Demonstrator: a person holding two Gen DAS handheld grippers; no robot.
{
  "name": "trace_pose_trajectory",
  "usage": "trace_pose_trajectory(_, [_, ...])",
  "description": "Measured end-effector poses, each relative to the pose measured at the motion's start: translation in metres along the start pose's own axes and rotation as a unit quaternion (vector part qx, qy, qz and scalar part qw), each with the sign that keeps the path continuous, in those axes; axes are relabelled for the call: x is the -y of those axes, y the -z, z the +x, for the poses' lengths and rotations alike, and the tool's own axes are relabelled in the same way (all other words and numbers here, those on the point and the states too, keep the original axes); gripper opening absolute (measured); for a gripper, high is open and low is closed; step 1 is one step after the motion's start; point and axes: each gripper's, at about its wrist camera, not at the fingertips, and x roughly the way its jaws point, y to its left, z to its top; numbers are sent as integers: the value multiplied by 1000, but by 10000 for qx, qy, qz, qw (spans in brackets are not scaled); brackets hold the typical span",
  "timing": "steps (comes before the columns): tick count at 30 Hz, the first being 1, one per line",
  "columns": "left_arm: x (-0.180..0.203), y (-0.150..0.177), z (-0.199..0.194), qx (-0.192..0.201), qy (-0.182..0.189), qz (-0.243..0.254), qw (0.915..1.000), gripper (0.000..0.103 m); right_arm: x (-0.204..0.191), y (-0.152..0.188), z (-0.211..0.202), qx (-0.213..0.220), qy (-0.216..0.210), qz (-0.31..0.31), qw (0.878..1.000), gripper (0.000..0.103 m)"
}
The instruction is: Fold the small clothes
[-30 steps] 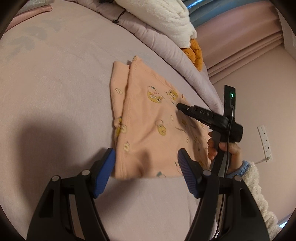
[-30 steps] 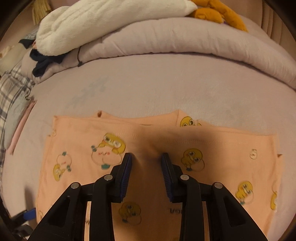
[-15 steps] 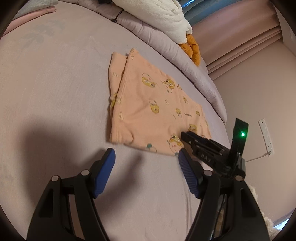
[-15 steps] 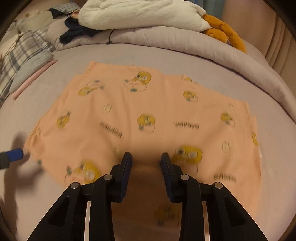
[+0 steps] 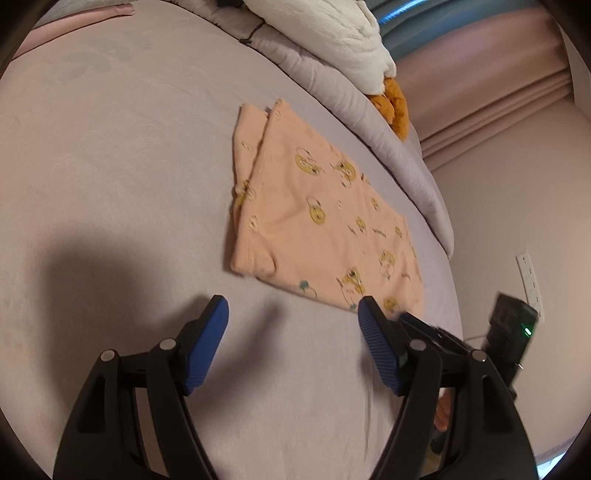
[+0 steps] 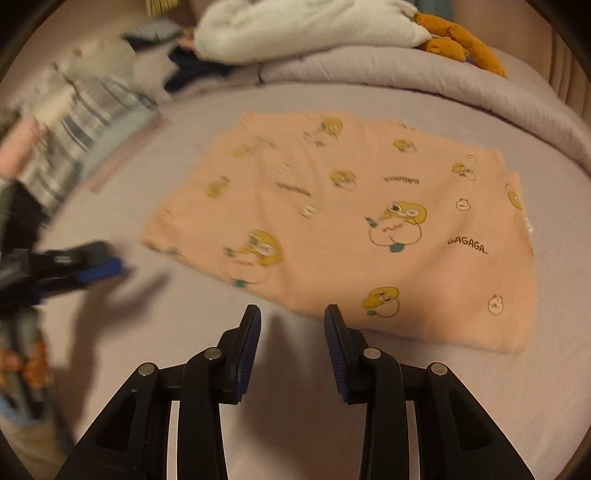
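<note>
A small peach garment (image 5: 317, 218) with yellow duck prints lies folded flat on the mauve bed; it also shows in the right wrist view (image 6: 354, 221). My left gripper (image 5: 291, 314) is open and empty, hovering just short of the garment's near edge. My right gripper (image 6: 291, 317) is open and empty, its tips just short of the garment's near edge. The right gripper's body shows at the lower right of the left wrist view (image 5: 461, 343). The left gripper appears blurred at the left of the right wrist view (image 6: 88, 269).
A rolled mauve duvet (image 6: 443, 77) with a white plush blanket (image 6: 303, 29) and an orange soft toy (image 6: 461, 44) lines the far side. Plaid and pink folded clothes (image 6: 66, 129) lie at the left. A wall socket (image 5: 530, 273) is on the right wall.
Both grippers have drawn back off the garment toward its near edge. The right gripper, earlier over the cloth, now sits beside it. The garment lies still, left flat.
</note>
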Motion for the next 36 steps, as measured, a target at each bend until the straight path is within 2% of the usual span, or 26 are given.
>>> trace_pose_trajectory(3, [-4, -13, 10, 59, -17, -106, 9999, 73, 6, -1, -14, 258, -292, 185, 9991, 41])
trace_pose_trajectory(8, [-10, -28, 30, -6, -128, -209, 9997, 73, 16, -6, -15, 440, -467, 364, 9973, 41])
trace_pose_trajectory(18, [-15, -55, 55, -211, 127, -243, 9994, 73, 32, 1, -7, 592, -701, 910, 9916, 41])
trace_pose_trajectory(21, [-16, -62, 61, -215, 297, -316, 9988, 76, 36, 1, -6, 649, -782, 998, 9898, 41])
trace_pose_trajectory(29, [-2, -78, 81, -339, 360, -88, 9987, 79, 43, 1, -5, 701, -828, 1068, 9883, 41])
trace_pose_trajectory(36, [1, -94, 102, -551, 728, -154, 9957, 79, 49, 2, -3, 720, -825, 1191, 9868, 41])
